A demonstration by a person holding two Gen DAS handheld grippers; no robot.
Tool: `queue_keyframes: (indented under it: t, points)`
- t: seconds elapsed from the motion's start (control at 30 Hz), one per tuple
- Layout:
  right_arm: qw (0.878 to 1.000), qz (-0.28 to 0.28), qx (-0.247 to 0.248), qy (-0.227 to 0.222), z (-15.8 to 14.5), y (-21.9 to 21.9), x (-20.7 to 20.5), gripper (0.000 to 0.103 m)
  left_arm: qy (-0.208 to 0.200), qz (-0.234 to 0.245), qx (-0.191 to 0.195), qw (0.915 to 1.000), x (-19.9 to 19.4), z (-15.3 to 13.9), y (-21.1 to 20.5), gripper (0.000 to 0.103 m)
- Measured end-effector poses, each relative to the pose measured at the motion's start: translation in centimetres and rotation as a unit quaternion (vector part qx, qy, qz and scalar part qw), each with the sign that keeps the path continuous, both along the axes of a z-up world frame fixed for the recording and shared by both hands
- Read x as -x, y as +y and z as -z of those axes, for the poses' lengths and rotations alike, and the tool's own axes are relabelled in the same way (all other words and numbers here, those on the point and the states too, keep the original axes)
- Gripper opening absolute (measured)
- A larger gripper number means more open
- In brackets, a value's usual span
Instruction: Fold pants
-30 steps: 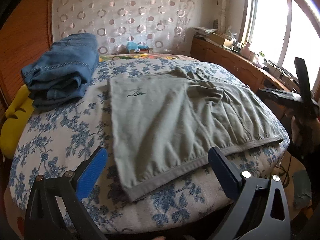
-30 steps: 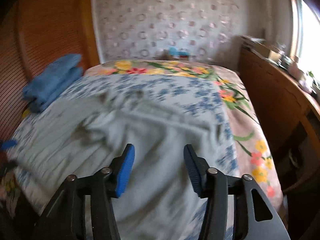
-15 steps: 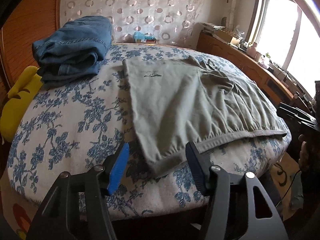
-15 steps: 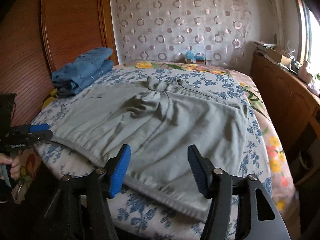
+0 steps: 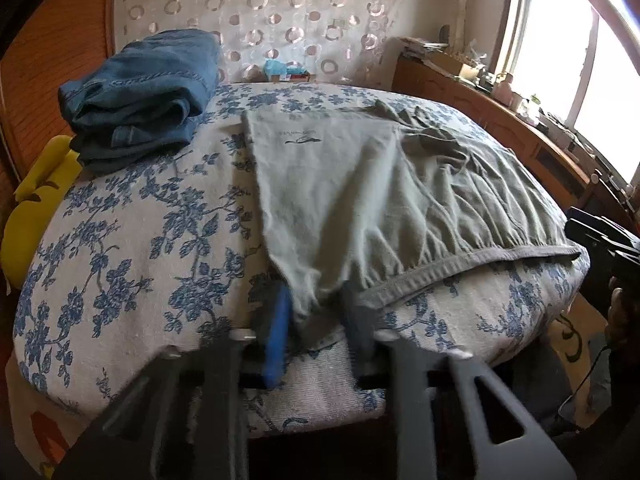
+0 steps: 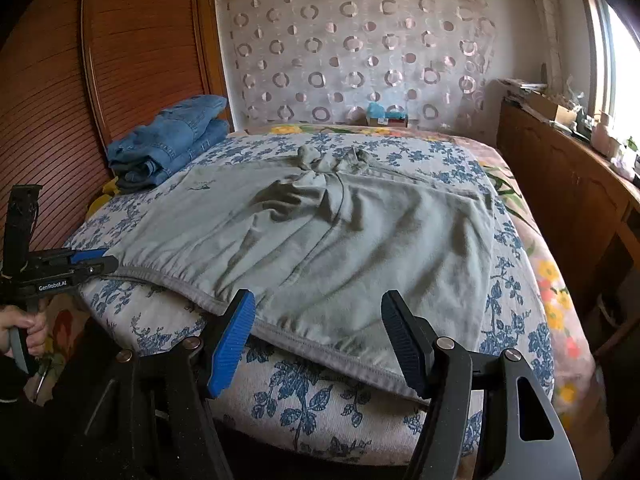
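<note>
1. Grey pants (image 6: 320, 240) lie spread flat on the floral bedcover (image 6: 304, 396).
2. Left gripper (image 5: 314, 316): jaws closing, pinching the waistband corner.
3. Right gripper (image 6: 320, 336): jaws opening wide, nothing gripped, waistband edge between them.

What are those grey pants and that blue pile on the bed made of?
The grey pants look like soft, matte cotton jersey: fine wrinkles, a gathered elastic waistband. The folded blue pile looks like denim: faded blue weave with pale stitched seams. Neither can be confirmed by sight alone.
</note>
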State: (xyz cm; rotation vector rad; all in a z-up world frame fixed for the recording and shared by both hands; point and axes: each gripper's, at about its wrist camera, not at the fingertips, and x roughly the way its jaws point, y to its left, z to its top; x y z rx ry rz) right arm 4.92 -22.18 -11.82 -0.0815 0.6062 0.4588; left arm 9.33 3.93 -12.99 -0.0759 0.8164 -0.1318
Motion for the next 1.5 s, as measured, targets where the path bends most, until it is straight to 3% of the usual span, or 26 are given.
queue_keyframes:
  t: [0.1,0.6,0.87,1.13,1.23,1.27,1.33,1.4,1.5]
  points:
    - [1.0,0.001,0.0,0.002,0.1,0.0,0.1,0.068,-0.01,0.007,0.005,0.9999,0.1,-0.6,-0.3,0.004]
    - [1.0,0.018,-0.017,-0.001,0.4,-1.6,0.1,0.068,-0.062,0.093,0.008,0.9937,-1.9,-6.7,-7.1,0.003]
    - [1.0,0.024,-0.016,-0.007,0.5,-2.6,0.3,0.068,-0.059,0.132,0.014,0.9894,-3.2,-7.3,-11.3,0.003]
    - [0.999,0.024,-0.021,-0.01,0.8,-2.5,0.2,0.068,-0.052,0.127,0.008,0.9905,-3.1,-7.4,-11.8,0.004]
    - [0.999,0.021,-0.023,-0.009,0.9,-2.2,0.0,0.068,-0.06,0.12,0.005,0.9909,-2.6,-7.7,-11.1,0.03]
    - [0.999,0.02,-0.023,-0.008,1.0,-2.1,-0.1,0.068,-0.065,0.118,0.007,0.9909,-2.4,-7.8,-10.7,0.045]
    - [1.0,0.015,-0.023,-0.008,0.9,-1.4,-0.3,0.068,-0.07,0.113,0.009,0.9911,-2.2,-7.8,-10.1,0.055]
    - [1.0,0.01,-0.024,-0.01,0.8,-0.8,-0.4,0.067,-0.071,0.1,0.005,0.9924,-1.9,-7.6,-9.2,0.073]
    - [1.0,0.0,-0.024,-0.012,0.6,0.3,-0.6,0.067,-0.067,0.089,0.011,0.9937,-1.7,-6.8,-7.8,0.079]
